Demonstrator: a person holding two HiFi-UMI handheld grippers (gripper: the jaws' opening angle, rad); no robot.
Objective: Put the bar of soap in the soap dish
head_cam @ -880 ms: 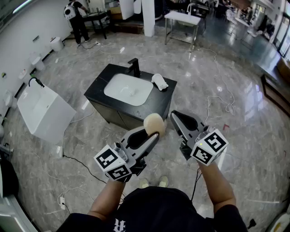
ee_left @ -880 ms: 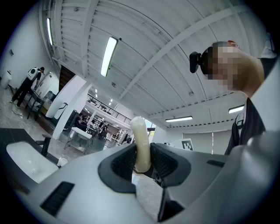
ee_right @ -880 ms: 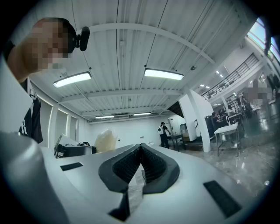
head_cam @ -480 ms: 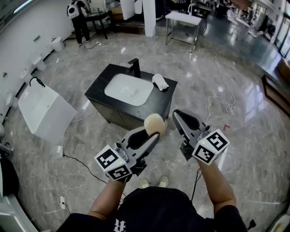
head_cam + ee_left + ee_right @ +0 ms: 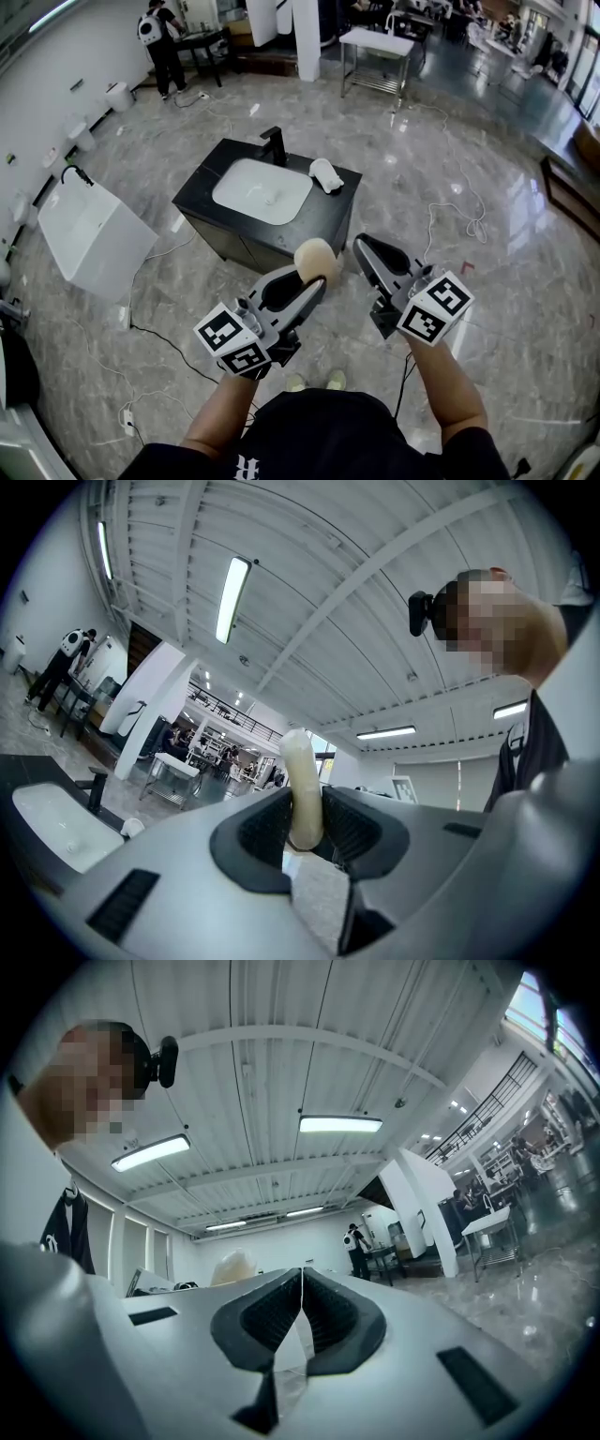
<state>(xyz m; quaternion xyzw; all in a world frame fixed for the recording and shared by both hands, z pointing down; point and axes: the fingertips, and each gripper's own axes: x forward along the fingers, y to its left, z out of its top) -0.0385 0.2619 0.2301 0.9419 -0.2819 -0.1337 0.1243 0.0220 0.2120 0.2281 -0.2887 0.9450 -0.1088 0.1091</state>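
Observation:
A cream, rounded bar of soap stands on edge between the pads of my left gripper, which is shut on it; the left gripper view shows the soap pinched upright. My right gripper is beside it, shut and with nothing in it, its pads meeting. The soap shows as a pale lump to its left. Ahead on the floor stands a black vanity with a white basin and a black tap. A small white object, apparently the soap dish, lies on the counter's right end.
A white freestanding basin unit stands to the left. Cables trail over the marble floor. A metal table and a person are far behind. My shoes show below the grippers.
Both grippers keep their places and the soap stays held. Only the view has shifted a little, so the vanity sits slightly higher and further left.

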